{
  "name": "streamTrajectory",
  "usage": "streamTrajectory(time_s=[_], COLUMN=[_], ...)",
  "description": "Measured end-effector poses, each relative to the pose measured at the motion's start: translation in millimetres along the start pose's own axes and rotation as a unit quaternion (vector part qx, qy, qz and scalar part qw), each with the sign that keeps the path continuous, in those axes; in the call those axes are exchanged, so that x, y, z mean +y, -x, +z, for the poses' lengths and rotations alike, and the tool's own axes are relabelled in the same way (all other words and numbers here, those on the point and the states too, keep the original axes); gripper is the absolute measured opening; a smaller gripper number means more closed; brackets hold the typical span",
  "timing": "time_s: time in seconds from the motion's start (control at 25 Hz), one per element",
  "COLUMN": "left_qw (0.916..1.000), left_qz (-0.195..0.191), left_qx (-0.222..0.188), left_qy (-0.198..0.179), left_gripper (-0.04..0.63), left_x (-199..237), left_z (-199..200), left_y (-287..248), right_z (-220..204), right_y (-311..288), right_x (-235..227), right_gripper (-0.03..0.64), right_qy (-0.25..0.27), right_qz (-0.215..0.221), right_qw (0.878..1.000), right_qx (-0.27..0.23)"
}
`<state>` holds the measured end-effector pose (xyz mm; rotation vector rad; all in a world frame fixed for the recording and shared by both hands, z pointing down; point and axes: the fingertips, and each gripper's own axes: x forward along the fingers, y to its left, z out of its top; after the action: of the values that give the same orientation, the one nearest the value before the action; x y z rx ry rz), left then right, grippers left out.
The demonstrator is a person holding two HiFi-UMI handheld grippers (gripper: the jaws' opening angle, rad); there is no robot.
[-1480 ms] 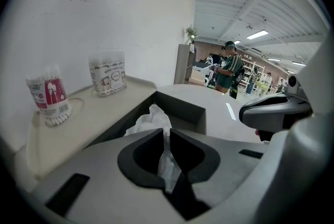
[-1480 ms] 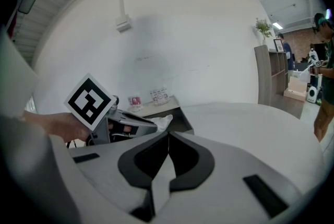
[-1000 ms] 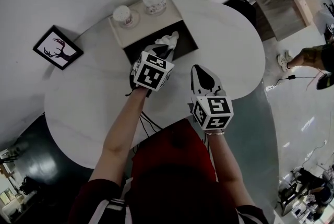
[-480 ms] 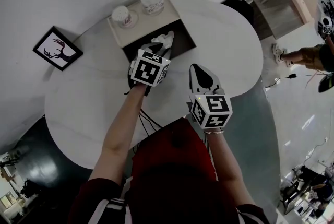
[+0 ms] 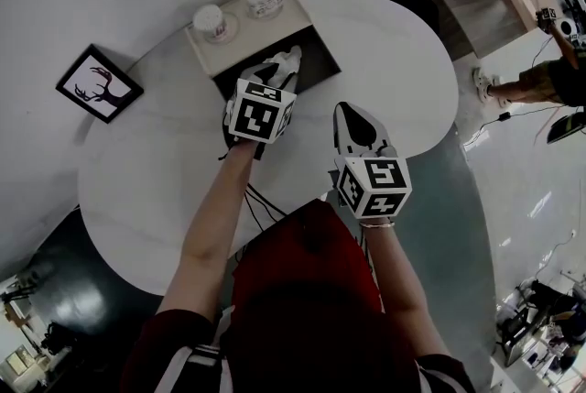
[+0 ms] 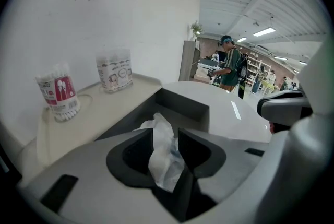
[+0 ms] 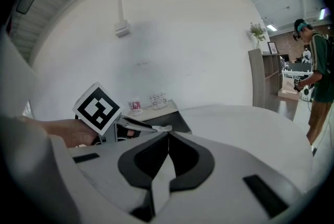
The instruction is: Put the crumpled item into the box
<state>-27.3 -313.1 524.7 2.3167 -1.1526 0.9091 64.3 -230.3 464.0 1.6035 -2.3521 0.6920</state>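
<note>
White tissue, crumpled (image 6: 159, 125): one piece, standing between the fingers of the left gripper (image 6: 166, 135), its upper end poking out past the fingertips. The fingers are opening and stand wide; the tissue looks loose between them, no longer pinched.

Box (image 6: 183, 106): beige organiser with a dark open compartment, directly beyond and below the left fingers. The tissue hangs over this opening and is not yet inside.

Cotton-swab jar (image 6: 57, 93) and printed jar (image 6: 114, 73): both upright on the box's flat top, beyond the left fingers and to their left, well apart from the tissue.

Right gripper (image 7: 168, 135): fingers closed together, nothing between them. Held above the counter (image 5: 165, 164), the box ahead and to the left of its fingers.

Framed deer picture (image 5: 99, 83): flat on the counter, far left of both sets of fingers.

Step in hand: release over the box. Next move, as judged: let the tissue fall clear of the pads into the compartment, shaking or lifting the left fingers away if the paper clings.
</note>
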Motion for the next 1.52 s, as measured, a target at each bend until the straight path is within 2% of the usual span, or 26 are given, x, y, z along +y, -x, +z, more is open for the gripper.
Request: streamTrajectory(time_s=[0.28, 0.52, 0.96, 1.52], left_qw=[0.9989, 0.9967, 0.9929, 0.9868], left_qz=[0.003, -0.010, -0.013, -0.013], left_qx=[-0.046, -0.080, -0.117, -0.161], left_qy=[0.006, 0.005, 0.011, 0.017], left_gripper=[0.138, 0.138, 0.135, 0.054], left_x=[-0.3, -10.1, -15.4, -25.9], left_z=[16.3, 26.1, 17.5, 6.7], left_y=[24.2, 52.4, 104.1, 147.4], right_z=[2.7, 8.2, 13.0, 18.4], right_y=[11.6, 25.3, 51.7, 75.3], right_x=[8.2, 20.0, 47.2, 67.0], right_gripper=[0.015, 0.015, 0.015, 0.015], right_qy=[0.003, 0.009, 0.020, 0.026], right_qz=[-0.009, -0.016, -0.023, -0.026], right_qw=[1.000, 1.000, 0.998, 0.997], right_qx=[-0.010, -0.024, -0.048, -0.072])
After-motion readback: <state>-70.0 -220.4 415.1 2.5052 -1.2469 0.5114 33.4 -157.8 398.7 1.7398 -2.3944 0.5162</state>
